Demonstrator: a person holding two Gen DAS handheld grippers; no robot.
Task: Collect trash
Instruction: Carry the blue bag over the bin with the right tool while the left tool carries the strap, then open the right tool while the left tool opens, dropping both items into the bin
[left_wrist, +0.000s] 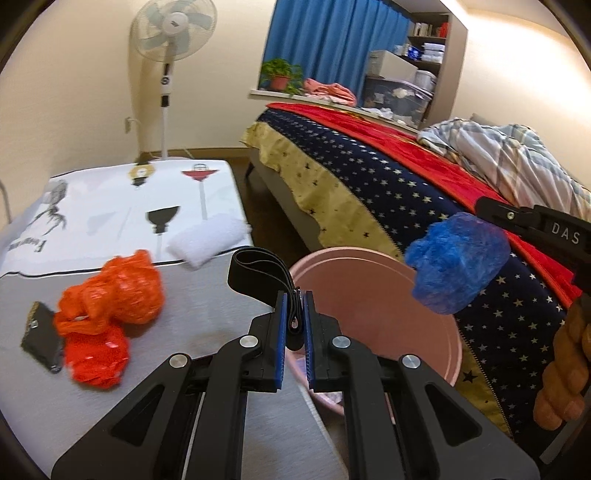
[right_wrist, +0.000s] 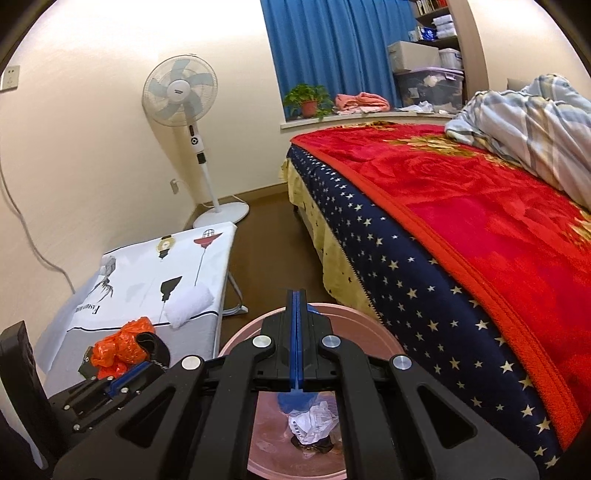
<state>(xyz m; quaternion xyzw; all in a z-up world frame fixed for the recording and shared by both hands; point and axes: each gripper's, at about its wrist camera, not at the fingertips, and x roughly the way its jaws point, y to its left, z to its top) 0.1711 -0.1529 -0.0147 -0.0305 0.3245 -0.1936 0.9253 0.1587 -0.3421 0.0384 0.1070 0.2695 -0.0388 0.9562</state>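
My left gripper (left_wrist: 294, 301) is shut on a black elastic band (left_wrist: 255, 271) and holds it at the table's right edge, beside the pink bin (left_wrist: 436, 321). My right gripper (right_wrist: 297, 295) is shut on a crumpled blue plastic bag (left_wrist: 458, 262) and holds it above the bin's far rim (right_wrist: 369, 325); in the right wrist view the bag (right_wrist: 295, 400) shows below the jaws. Crumpled white paper (right_wrist: 314, 421) lies in the bin's bottom. Crumpled orange plastic bags (left_wrist: 110, 295) lie on the table (left_wrist: 207, 306).
A dark flat object (left_wrist: 40, 336) lies left of the orange bags. A folded white towel (left_wrist: 207, 240) lies on the printed white cloth (left_wrist: 110, 214). The bed with the red blanket (right_wrist: 480, 229) runs along the right. A standing fan (right_wrist: 184, 99) stands by the wall.
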